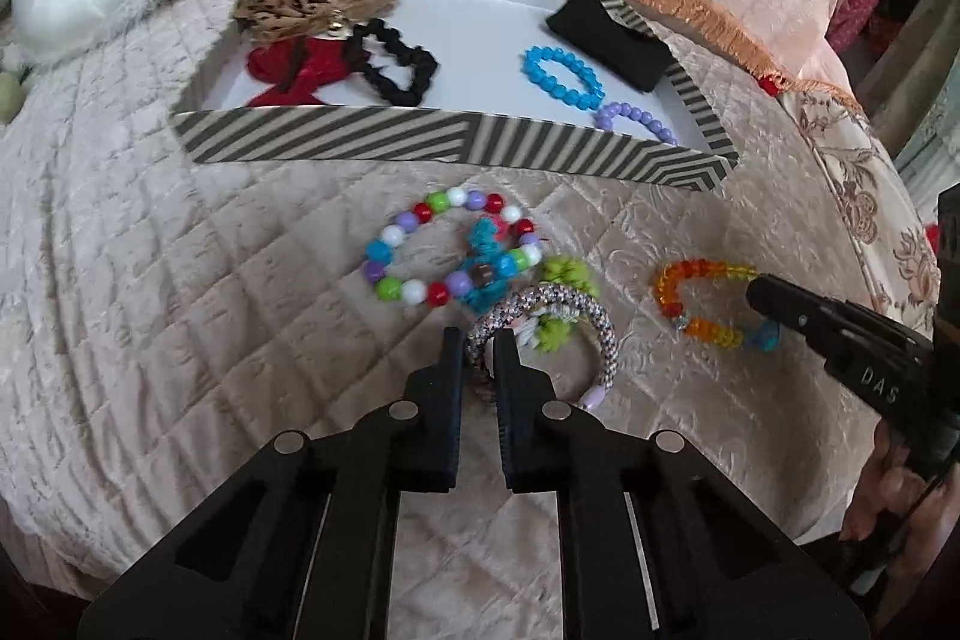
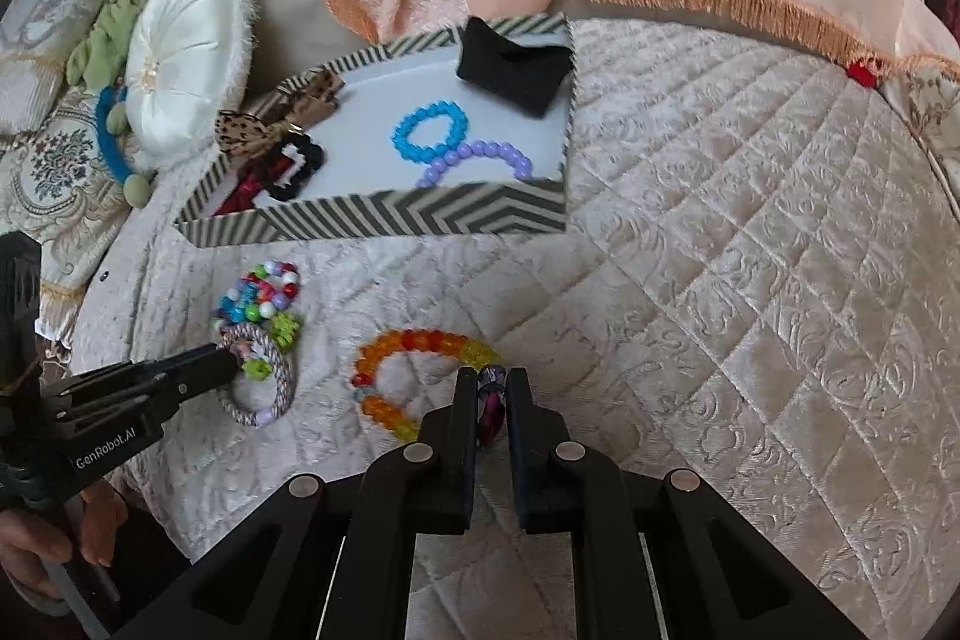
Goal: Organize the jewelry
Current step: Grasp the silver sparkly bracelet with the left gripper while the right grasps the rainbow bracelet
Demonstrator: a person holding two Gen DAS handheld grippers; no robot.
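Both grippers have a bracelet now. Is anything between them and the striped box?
Nothing blocks the right gripper. Between the left gripper and the striped box lie the multicolour bead bracelet and a teal scrunchie; lifting clears them.

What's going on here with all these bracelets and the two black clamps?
A person is sorting jewelry on a quilted bed into a striped tray. The left gripper is shut on a braided bracelet, and the right gripper is shut on a rainbow bead bracelet. Blue and purple bead bracelets already lie in the tray.
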